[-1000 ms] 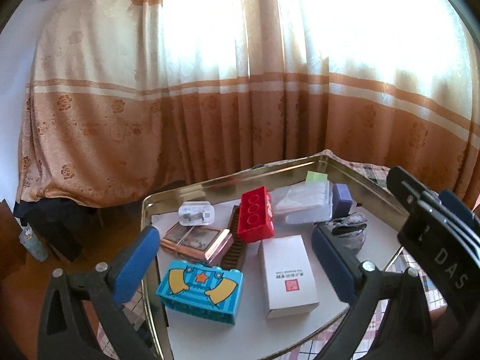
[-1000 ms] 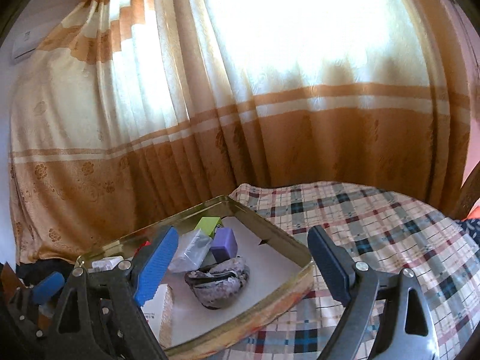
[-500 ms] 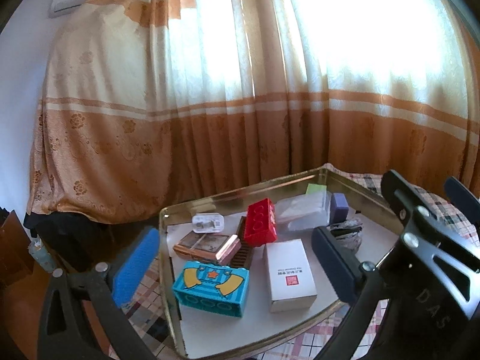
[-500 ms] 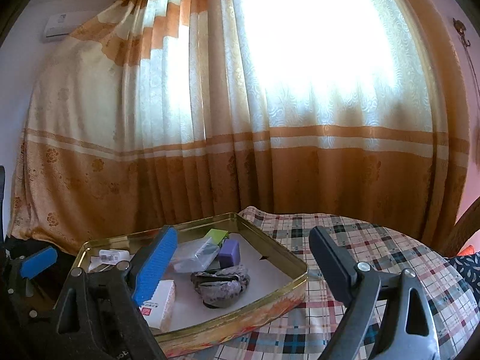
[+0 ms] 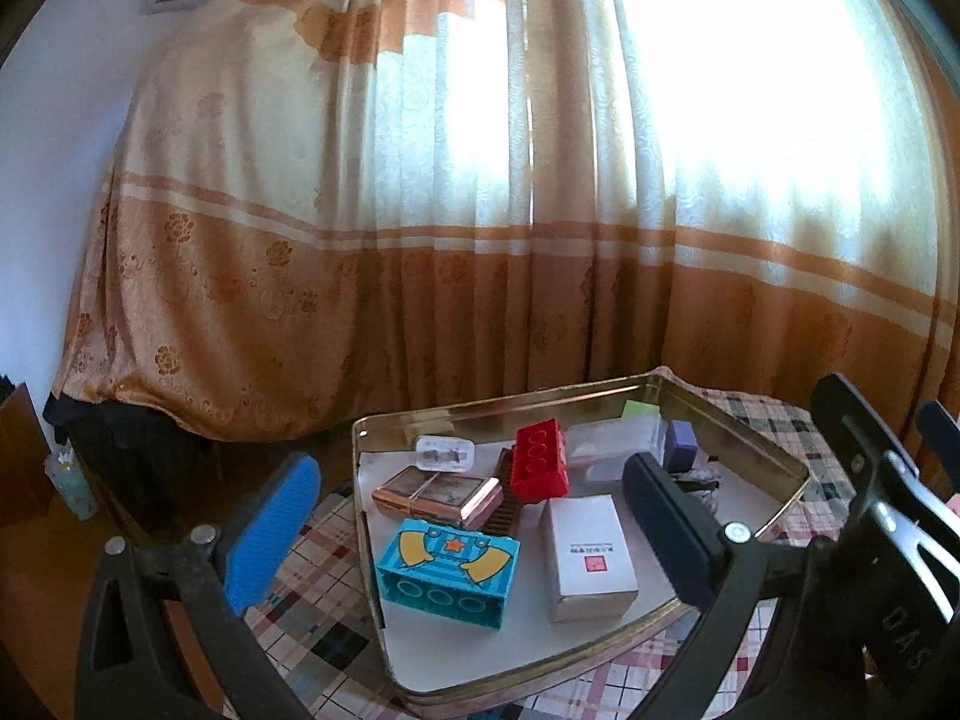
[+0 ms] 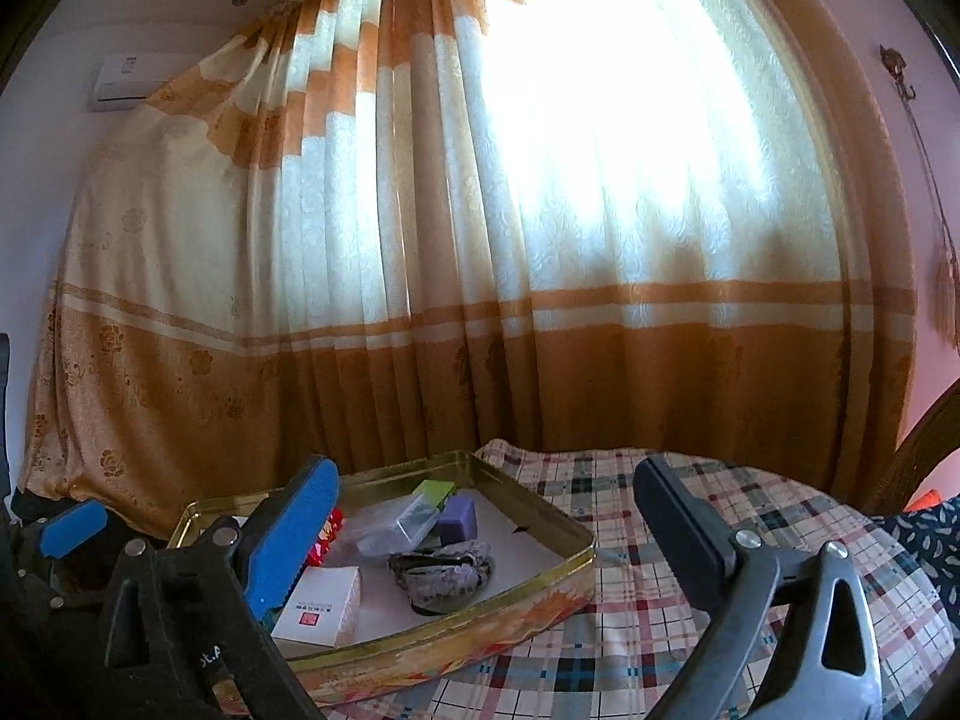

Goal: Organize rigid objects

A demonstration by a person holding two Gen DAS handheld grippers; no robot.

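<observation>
A gold metal tray (image 5: 774, 450) sits on a plaid tablecloth (image 6: 690, 546). In it lie a blue toy brick (image 5: 447, 570), a white box (image 5: 591, 555), a red brick (image 5: 540, 459), a copper-coloured tin (image 5: 438, 495), a white charger (image 5: 445, 453), a clear plastic case (image 6: 390, 519), a purple block (image 6: 457, 517) and a grey patterned pouch (image 6: 444, 570). My left gripper (image 5: 474, 531) is open and empty, above and short of the tray. My right gripper (image 6: 486, 531) is open and empty, raised above the tray's right edge (image 6: 576, 546).
An orange and cream curtain (image 5: 480, 240) hangs behind the table. A dark wooden chair back (image 6: 924, 450) stands at the far right. The right gripper's body (image 5: 888, 540) shows at the right of the left wrist view. The floor (image 5: 36, 588) lies at the left.
Both grippers have pulled back and up from the tray, so the tray looks smaller and lower in both views. Nothing in the tray has moved.
</observation>
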